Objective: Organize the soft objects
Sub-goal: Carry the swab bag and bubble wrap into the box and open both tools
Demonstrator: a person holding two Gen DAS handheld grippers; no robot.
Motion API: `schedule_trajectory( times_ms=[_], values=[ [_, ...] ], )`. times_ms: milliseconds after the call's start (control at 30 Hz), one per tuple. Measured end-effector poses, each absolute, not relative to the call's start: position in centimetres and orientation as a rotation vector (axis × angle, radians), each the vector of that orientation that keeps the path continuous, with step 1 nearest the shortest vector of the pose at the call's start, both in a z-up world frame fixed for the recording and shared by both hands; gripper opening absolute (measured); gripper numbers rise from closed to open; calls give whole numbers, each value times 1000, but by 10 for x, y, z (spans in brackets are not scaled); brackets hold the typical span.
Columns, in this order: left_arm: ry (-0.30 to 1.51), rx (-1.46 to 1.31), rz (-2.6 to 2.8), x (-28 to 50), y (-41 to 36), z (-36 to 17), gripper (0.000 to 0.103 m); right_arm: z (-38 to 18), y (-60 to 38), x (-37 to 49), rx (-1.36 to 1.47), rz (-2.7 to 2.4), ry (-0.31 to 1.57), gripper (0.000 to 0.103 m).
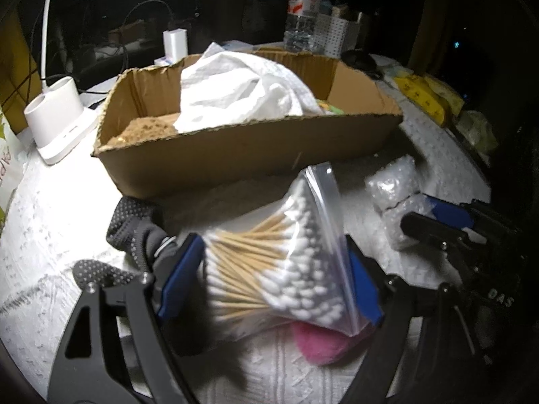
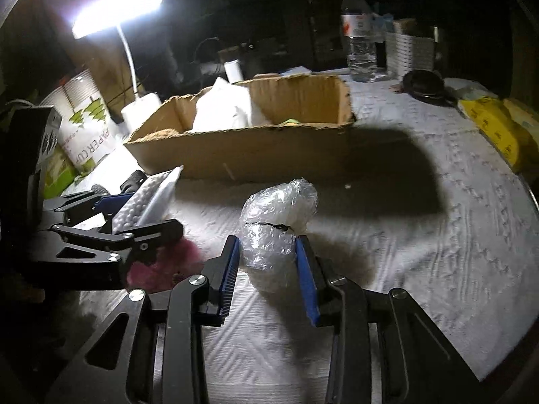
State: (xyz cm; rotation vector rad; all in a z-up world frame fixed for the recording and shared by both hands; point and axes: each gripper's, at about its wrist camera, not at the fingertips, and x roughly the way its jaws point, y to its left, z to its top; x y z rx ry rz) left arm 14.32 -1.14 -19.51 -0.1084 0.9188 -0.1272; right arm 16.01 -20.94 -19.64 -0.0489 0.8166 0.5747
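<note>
My left gripper [image 1: 273, 269] is shut on a clear zip bag of cotton swabs [image 1: 279, 262], held just above the white cloth in front of the cardboard box [image 1: 235, 158]. A pink fluffy thing [image 1: 323, 343] lies under the bag. My right gripper [image 2: 267, 259] is shut on a bundle of bubble wrap [image 2: 276, 222] that rests on the cloth. The box [image 2: 269, 148] holds a white plastic bag [image 1: 242, 91]. A dark dotted glove [image 1: 134, 229] lies to the left of the left gripper. The right gripper also shows in the left wrist view [image 1: 414, 212].
A white lamp base [image 1: 57, 118] stands left of the box. A water bottle [image 2: 360, 30] and a white basket [image 2: 409, 50] stand behind it. Yellow packets [image 2: 495, 128] lie at the right table edge. A paper cup pack [image 2: 87, 124] is at the left.
</note>
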Motion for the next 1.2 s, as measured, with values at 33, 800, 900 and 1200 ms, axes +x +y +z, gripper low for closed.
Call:
schedule_trajectory(
  times_ms=[33,800,900,1200],
  values=[
    [920,-110,-133,143,-11,-194,70,-196,-211,160,-47,572,815,36],
    [778,-80,-158,121,-13,-135,67,-165,-219,153,-39,553,740,36],
    [770,-96,-160,121,-12,-129,67,-159,-223,155,-32,552,724,36],
    [732,-87,-129,134,-13,-111,67,-145,-234,168,-15,550,691,36]
  ],
)
